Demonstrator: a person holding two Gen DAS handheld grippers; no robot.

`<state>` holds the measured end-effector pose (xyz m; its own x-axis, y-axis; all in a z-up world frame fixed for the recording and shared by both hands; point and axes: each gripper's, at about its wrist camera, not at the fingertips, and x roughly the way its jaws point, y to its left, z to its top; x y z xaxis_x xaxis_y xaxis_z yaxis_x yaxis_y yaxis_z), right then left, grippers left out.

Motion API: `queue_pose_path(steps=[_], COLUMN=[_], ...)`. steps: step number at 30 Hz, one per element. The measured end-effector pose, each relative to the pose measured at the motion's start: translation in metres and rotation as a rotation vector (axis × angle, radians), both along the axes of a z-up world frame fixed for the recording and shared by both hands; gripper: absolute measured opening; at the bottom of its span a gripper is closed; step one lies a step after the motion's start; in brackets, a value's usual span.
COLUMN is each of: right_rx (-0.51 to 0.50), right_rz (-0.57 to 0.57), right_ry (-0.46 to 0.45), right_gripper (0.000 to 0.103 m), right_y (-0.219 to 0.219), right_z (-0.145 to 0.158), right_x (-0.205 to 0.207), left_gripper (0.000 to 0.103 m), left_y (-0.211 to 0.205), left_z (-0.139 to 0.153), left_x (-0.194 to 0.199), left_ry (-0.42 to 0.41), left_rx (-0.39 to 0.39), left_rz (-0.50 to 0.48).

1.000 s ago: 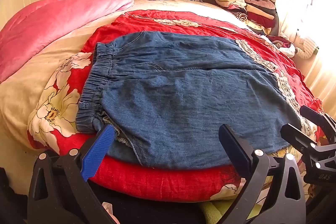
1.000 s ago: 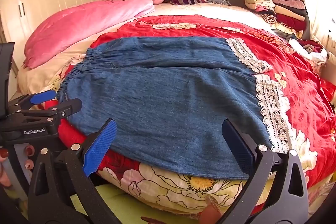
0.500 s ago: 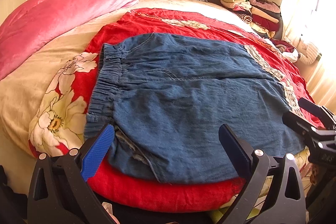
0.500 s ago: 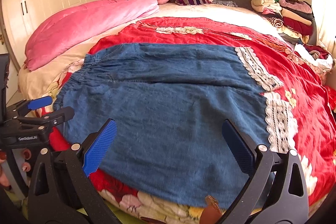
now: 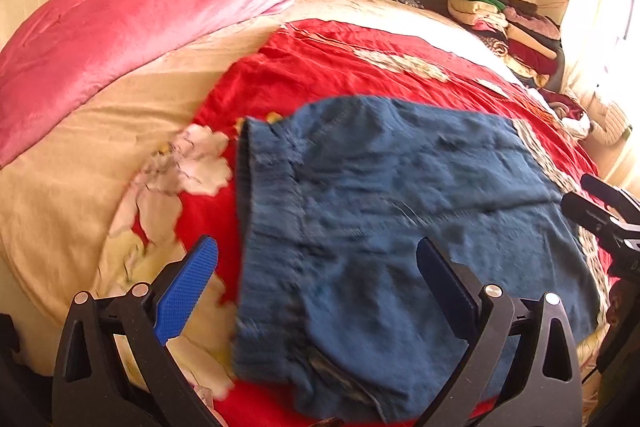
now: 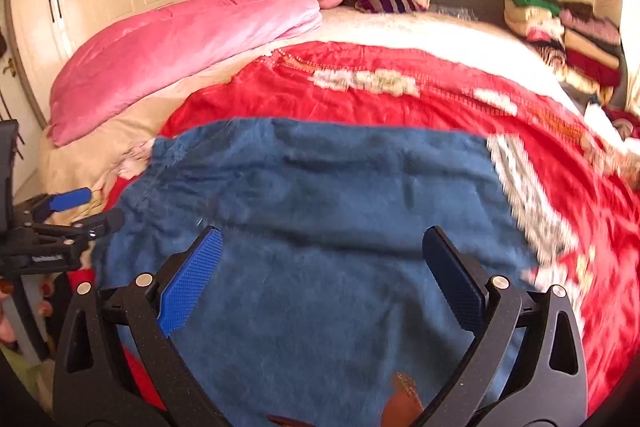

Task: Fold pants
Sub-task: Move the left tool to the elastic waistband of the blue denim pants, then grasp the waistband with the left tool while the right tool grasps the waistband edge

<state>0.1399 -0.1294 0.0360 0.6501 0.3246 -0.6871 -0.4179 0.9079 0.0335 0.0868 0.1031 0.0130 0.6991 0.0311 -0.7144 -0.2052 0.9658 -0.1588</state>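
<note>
Warm, bright daylight from the window [image 5: 624, 11] at right, blown out to white glare there. Motion-smeared across bedding and denim, worst at right in the right wrist view. Fisheye-bent, dark-vignetted corners.

Bed [image 5: 60, 247]: red blanket [image 5: 340, 67], pink quilt [image 5: 120, 27], pants [image 5: 400, 207].

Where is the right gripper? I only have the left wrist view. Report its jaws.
Observer: The right gripper is open over the middle of the pants, gripping nothing.
Operator: Now check my left gripper from that side.
Observer: The left gripper sits at the pants' waistband end, jaws apart. I cannot tell whether it touches the denim.
</note>
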Motion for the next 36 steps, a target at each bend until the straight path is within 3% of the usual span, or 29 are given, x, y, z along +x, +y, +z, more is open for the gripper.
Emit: queue_pose_path(steps=[6,9,15,23,33,35,36], right_rx=[-0.054,-0.071,-0.137,-0.168,-0.249,-0.260,-0.271], right_rz=[0.026,0.056,0.110,0.161,0.188,0.203,0.214], right_ry=[-0.007,-0.002,-0.025,0.028,0.056,0.059,0.059], right_gripper=[0.095,0.095,0.095,0.095,0.095,0.095,0.095], right_y=[0.019,0.028,0.047,0.070,0.100,0.106,0.110], right_z=[-0.001,-0.001,0.000,-0.015,-0.039,-0.041,-0.042], right_x=[0.038,0.054,0.081,0.112,0.150,0.153,0.155], left_gripper=[0.099,0.099,0.099,0.099,0.098,0.093,0.074], left_y=[0.031,0.041,0.054,0.057,0.076,0.070,0.066], left_z=[-0.003,-0.005,-0.007,-0.022,-0.040,-0.042,-0.043], left_x=[0.030,0.044,0.074,0.105,0.130,0.134,0.136], left_ry=[0.026,0.056,0.076,0.133,0.149,0.145,0.136], left_rx=[-0.031,0.000,-0.015,0.044,-0.013,0.001,-0.001], left_rz=[0.019,0.027,0.009,0.007,0.002,-0.025,-0.053])
